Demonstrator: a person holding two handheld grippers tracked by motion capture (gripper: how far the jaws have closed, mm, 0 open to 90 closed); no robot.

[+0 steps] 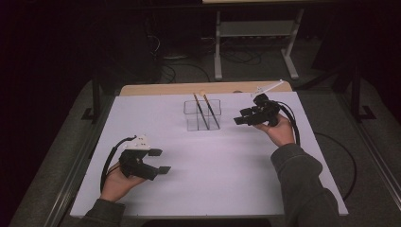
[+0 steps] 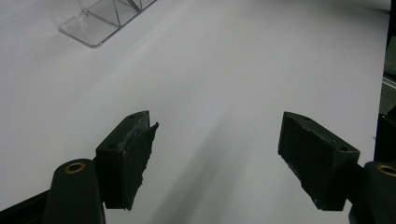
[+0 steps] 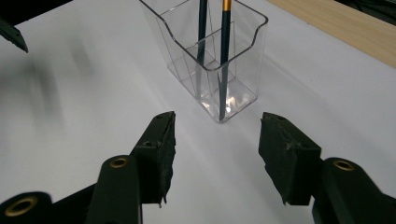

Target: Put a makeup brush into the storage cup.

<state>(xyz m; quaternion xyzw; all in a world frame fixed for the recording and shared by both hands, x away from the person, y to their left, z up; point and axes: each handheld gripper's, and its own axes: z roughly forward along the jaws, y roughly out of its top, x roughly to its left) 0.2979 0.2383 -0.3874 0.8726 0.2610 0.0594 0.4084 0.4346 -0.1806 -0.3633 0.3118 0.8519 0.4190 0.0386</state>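
Clear holder (image 1: 202, 115) with two brushes (image 1: 206, 111) between parted tongs.

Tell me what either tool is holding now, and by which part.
Nothing is held. The left tool and right tool are both open and empty; two dark brushes stand in the clear plastic holder.
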